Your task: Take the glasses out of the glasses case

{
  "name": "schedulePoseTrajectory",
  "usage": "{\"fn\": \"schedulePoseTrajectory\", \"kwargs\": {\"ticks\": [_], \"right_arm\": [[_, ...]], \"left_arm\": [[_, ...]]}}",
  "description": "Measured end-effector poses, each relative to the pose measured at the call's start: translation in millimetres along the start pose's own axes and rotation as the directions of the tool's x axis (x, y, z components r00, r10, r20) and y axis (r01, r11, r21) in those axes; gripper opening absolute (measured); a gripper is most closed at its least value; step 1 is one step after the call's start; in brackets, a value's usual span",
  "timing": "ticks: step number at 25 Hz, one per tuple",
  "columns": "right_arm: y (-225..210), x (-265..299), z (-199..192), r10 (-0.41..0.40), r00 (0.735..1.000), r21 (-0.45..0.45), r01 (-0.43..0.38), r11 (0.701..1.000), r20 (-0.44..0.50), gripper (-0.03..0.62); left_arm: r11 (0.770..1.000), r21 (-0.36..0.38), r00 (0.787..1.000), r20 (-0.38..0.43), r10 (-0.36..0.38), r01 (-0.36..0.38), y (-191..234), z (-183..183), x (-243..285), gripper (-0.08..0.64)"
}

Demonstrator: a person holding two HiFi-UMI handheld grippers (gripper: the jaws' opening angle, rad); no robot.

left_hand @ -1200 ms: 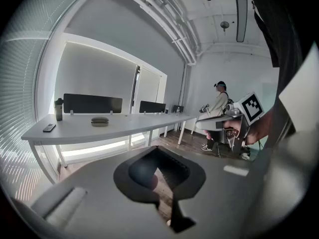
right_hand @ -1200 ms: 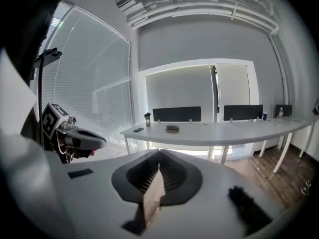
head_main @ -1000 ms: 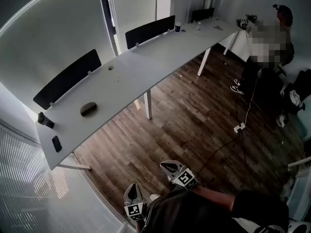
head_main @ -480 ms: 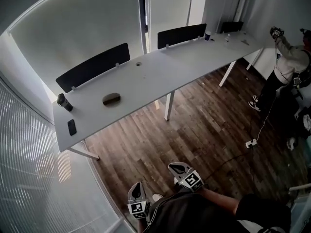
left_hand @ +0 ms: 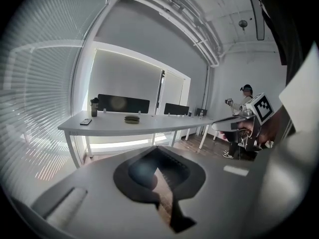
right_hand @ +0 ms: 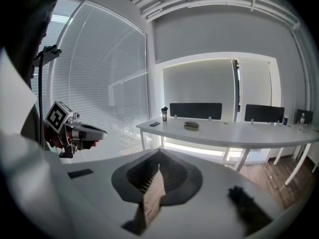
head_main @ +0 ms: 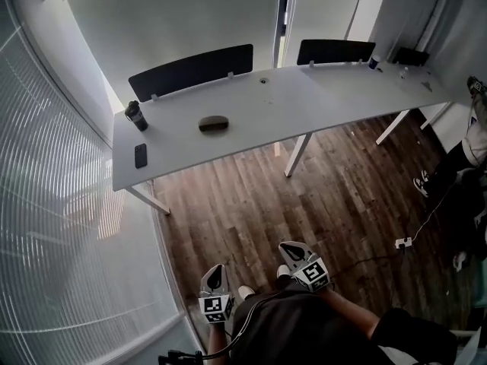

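Observation:
The dark oval glasses case [head_main: 213,122] lies shut on the long white desk [head_main: 319,105], far ahead of me. It also shows small in the left gripper view [left_hand: 131,118] and the right gripper view [right_hand: 191,125]. My left gripper [head_main: 214,274] and right gripper [head_main: 292,249] are held close to my body over the wooden floor, well short of the desk. The jaws of the left gripper [left_hand: 155,149] meet at the tips with nothing between them, and so do those of the right gripper [right_hand: 159,154]. Each gripper appears in the other's view, the right one [left_hand: 234,121] and the left one [right_hand: 87,132].
On the desk's left end are a dark bottle [head_main: 135,115] and a black phone [head_main: 141,155]. Black divider panels [head_main: 190,71] line its far edge. Window blinds [head_main: 53,204] run along the left. A person [head_main: 475,131] stands at the far right, a power strip [head_main: 403,242] on the floor.
The head view has swung left, so the desk and case now sit nearer the middle and the person has slid to the right edge. Both grippers stay shut near my body.

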State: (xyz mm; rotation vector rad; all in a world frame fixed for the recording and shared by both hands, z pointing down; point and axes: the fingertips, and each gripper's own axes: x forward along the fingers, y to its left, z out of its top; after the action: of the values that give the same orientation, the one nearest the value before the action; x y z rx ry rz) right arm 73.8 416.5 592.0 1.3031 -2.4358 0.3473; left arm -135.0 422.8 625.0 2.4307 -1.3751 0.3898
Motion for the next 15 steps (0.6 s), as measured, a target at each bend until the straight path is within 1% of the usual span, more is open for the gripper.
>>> {"fn": "schedulePoseTrajectory", "kwargs": {"ticks": [4, 8, 12, 15], "right_arm": [[12, 10, 11, 0.025, 1.0, -0.025, -0.025, 0.999, 0.011, 0.008], [31, 20, 9, 0.06, 0.998, -0.036, -0.06, 0.998, -0.015, 0.008], [47, 30, 17, 0.094, 0.996, -0.06, -0.095, 0.994, -0.009, 0.008], [64, 34, 15, 0.118, 0.993, -0.07, -0.12, 0.99, -0.03, 0.008]], "left_arm": [[0.999, -0.018, 1.0, 0.002, 0.028, -0.028, 9, -5, -11, 0.002], [0.998, -0.032, 0.999, -0.002, 0.048, -0.048, 20, -13, -24, 0.002], [0.996, -0.051, 0.997, 0.011, 0.08, -0.079, 32, -15, -38, 0.002], [0.992, -0.074, 0.995, 0.006, 0.102, -0.101, 41, -26, -53, 0.002]]}}
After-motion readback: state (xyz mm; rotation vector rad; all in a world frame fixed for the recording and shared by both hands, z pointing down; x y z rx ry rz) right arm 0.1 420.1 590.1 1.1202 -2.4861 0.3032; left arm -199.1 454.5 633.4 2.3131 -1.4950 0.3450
